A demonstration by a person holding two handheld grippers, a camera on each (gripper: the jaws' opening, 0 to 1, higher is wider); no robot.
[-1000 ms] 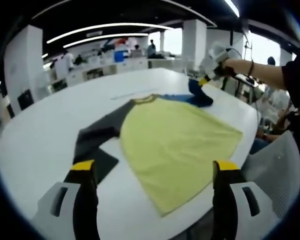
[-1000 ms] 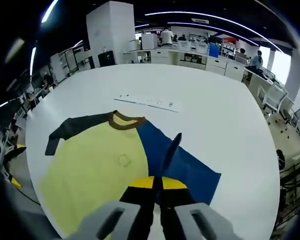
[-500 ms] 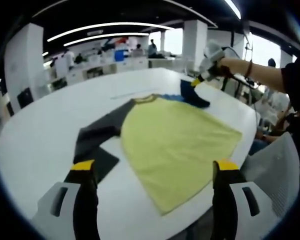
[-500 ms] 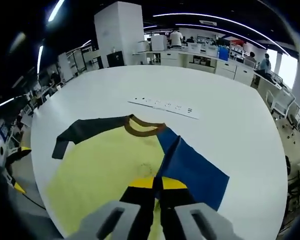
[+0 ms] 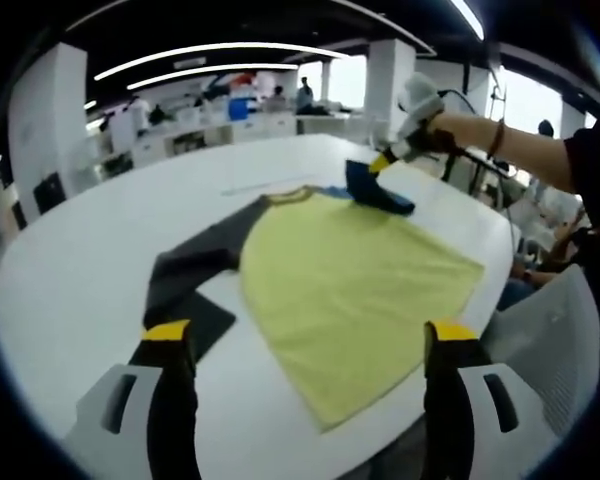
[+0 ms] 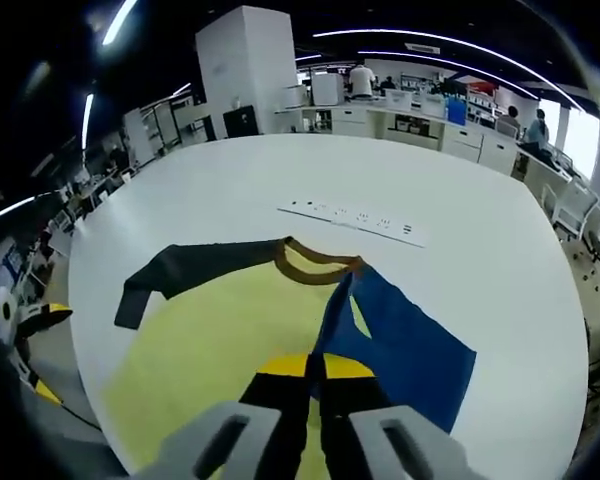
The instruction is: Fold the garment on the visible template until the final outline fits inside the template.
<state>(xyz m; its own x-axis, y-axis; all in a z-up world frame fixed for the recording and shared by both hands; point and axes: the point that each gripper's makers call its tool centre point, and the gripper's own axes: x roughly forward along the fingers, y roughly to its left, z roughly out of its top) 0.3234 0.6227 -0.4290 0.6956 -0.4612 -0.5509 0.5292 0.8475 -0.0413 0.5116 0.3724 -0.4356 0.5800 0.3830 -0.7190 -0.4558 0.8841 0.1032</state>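
Yellow cloth is covering most of the middle of the big round white table (image 5: 70,260): it is the body of a short raglan shirt (image 5: 350,285) lying flat, with a brown ribbed collar (image 6: 315,265), one dark grey sleeve (image 5: 195,265) stretching out sideways and one blue sleeve (image 6: 405,345) on the other side. A thin white strip with dark markings (image 6: 355,217) is lying on the tabletop just beyond the collar, apart from the shirt.

The right gripper (image 6: 315,365) is pinching the edge of the blue sleeve, its two yellow-tipped black jaws pressed together on the fabric, and it is lifting that sleeve so the blue cloth is standing up in a fold over the yellow body. In the left gripper view the same gripper (image 5: 382,162) is hanging above the far side of the shirt, held by a bare forearm with a dark band at the wrist.

The left gripper (image 5: 310,335) is hovering at the near edge of the table with its jaws spread wide and nothing between them, the shirt's hem lying ahead of it.
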